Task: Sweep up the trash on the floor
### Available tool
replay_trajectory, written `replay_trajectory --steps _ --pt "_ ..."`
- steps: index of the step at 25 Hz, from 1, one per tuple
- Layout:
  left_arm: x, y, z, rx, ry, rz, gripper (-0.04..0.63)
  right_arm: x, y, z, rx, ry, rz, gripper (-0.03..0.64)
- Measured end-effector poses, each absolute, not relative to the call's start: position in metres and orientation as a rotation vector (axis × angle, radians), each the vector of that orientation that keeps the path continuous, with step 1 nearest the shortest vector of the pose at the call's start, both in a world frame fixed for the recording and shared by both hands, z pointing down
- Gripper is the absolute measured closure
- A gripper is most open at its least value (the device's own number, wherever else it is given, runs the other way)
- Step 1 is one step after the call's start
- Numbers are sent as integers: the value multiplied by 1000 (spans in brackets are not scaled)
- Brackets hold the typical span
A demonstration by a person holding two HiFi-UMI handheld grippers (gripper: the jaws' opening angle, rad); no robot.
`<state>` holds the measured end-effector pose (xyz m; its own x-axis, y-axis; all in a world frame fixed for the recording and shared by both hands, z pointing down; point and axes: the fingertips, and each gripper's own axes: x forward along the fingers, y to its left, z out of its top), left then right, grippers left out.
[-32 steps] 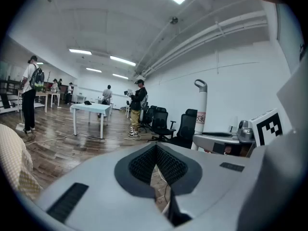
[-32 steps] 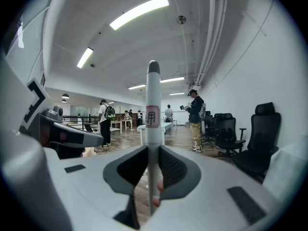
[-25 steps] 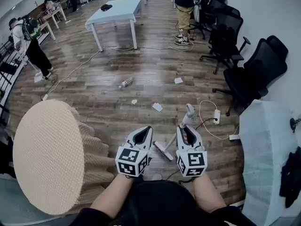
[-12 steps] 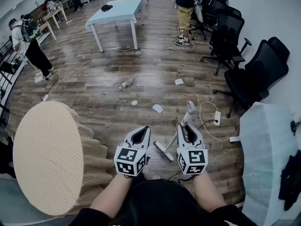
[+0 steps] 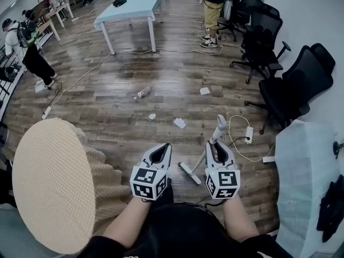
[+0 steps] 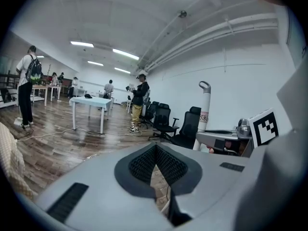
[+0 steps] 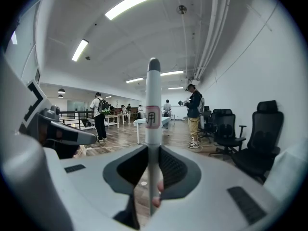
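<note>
The right hand-held gripper (image 5: 216,143) is grasping the broom (image 5: 189,172) by its handle; the left hand-held gripper (image 5: 165,147) is hovering clenched, empty. A plastic bottle (image 5: 143,93) and paper scraps (image 5: 179,122) are lying on the floor (image 5: 107,112).

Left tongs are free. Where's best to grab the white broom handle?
Probably the bare lower shaft of the white broom handle, between the right tongs and the brush head, approached from its left: the slim pole leans towards the left tongs there.
</note>
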<state>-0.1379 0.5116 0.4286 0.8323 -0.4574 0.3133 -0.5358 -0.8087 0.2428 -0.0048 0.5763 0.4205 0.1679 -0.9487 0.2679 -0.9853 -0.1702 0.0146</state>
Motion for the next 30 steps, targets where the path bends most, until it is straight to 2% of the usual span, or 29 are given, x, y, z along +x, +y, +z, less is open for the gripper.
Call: replay_trajectory --steps 9,30 --pt "-106 412 443 2690 -651 335 598 20 501 442 2253 -1799 353 534" --pt "-139 227 468 2574 -700 330 598 51 323 451 2103 -1725 317 528"
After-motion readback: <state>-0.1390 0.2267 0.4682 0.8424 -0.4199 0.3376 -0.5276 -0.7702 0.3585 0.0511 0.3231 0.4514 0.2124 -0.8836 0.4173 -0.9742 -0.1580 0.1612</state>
